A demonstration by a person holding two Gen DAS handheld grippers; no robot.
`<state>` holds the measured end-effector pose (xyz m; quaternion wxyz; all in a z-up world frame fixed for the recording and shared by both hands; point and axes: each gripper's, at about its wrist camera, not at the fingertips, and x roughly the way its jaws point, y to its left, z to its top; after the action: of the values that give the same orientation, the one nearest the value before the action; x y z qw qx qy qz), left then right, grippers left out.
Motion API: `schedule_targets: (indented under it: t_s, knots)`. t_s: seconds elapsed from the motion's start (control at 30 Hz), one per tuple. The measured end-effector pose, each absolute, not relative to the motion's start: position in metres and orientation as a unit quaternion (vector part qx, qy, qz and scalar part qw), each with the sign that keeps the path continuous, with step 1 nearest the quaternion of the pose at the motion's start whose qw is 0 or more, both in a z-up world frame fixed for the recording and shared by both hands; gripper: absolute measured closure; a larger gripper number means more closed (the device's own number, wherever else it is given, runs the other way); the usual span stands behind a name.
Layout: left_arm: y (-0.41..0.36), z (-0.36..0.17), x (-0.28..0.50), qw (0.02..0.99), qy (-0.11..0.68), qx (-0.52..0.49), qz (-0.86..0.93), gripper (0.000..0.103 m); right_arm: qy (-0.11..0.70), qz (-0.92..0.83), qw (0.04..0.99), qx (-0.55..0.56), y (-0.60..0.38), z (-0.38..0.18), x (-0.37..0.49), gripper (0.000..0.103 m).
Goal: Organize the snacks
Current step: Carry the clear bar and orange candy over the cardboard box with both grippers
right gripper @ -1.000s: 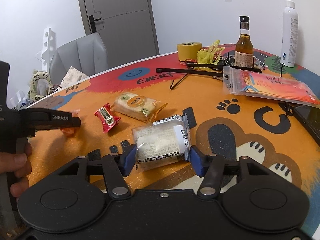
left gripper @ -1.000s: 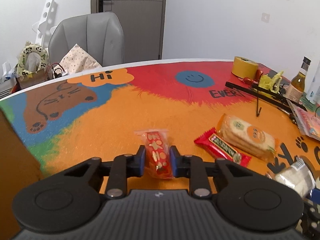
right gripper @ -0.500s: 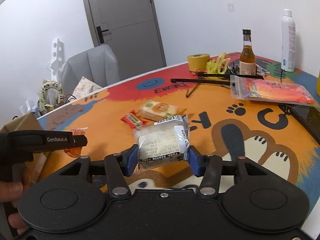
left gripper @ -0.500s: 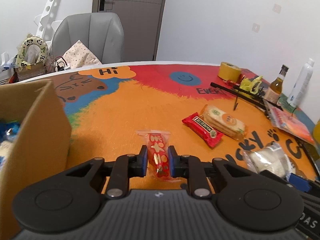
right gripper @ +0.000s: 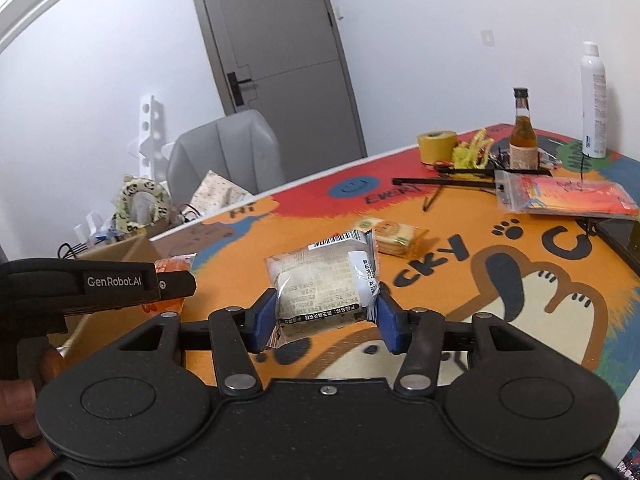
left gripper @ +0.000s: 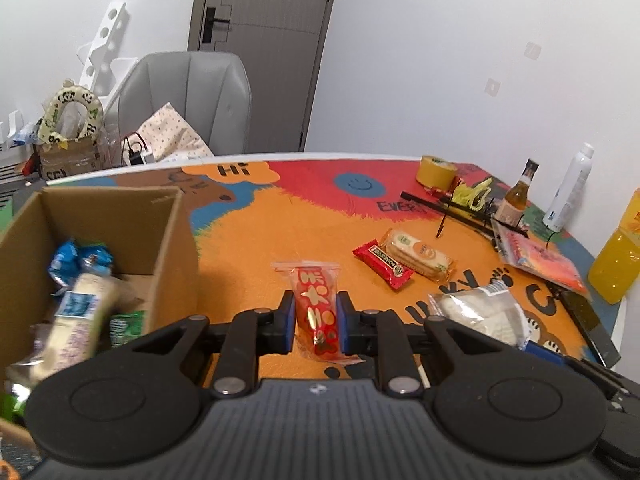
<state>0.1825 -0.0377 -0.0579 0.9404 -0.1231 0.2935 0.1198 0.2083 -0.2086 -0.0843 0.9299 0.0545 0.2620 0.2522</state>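
Spreading across both views is a table w/ a bright cartoon-print mat in orange, red and blue. An open brown cardboard box is seen at the near left of the left wrist view, w/ several wrapped snacks piled inside; their blur hides the detail. A grey padded chair is set beyond the far edge, approx. in front of a grey door. At the far right a white spray can, a brown glass bottle and a yellow tape roll are stood, and a clear zip bag w/ red-orange contents is laid near them. A pale cracker pack w/ an orange label is seen mid-table, touching a small red bar wrapper on its left.

A clear-wrapped pale bun w/ a barcode label is clamped between the blue pads of the right gripper and held clear of the mat. A small red sachet w/ gold print is pinched upright in the left gripper, clenched tight on it, just right of the box wall and off the table. In the right wrist view that gripper is held by a hand at the near left.
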Motion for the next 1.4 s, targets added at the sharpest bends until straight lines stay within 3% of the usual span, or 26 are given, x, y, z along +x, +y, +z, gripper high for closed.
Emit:
schedule_targets:
  t_s: [0.77,1.4]
  knots:
    - [0.024,-0.001,0.102,0.947,0.254,-0.122,0.152,0.084,0.224,0.311,0.923,0.041,-0.162,-0.046,0.171,0.053]
    - [0.094,-0.015,0.090,0.936,0.257,-0.151,0.186,0.084,0.219,0.341,0.914,0.012,-0.101,-0.039,0.172,0.053]
